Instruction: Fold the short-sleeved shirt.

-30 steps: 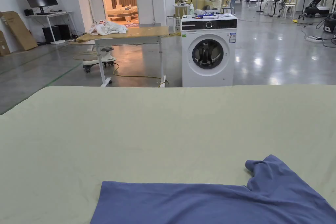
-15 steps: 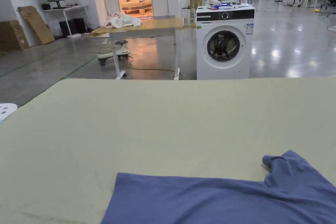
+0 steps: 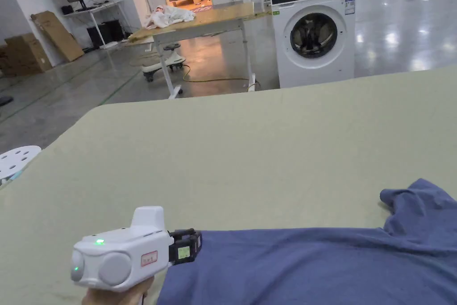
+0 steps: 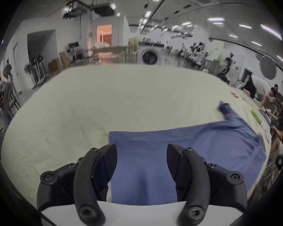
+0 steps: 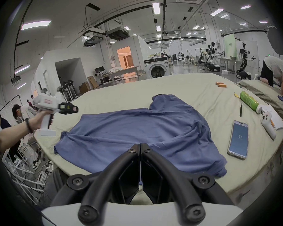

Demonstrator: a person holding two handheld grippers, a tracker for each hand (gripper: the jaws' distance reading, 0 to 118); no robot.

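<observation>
Left tongs (image 4: 141, 149) gape over shirt (image 4: 186, 144).

Shirt (image 3: 312, 265) cut off at head view's bottom edge.

- My left gripper (image 4: 141, 162) is raised clear of the surface below it, with its two black jaws standing wide apart and nothing between them.
- In the head view the left gripper (image 3: 192, 248) sits low and to the left, its white body level and its black front end pointing to the right.
- The hand (image 5: 39, 119) holding it grips the white handle from below; the bare forearm extends in from the left edge, with a dark band at the wrist.
- My right gripper (image 5: 140, 154) has both jaws pressed flat together along their inner faces, holding nothing.
</observation>
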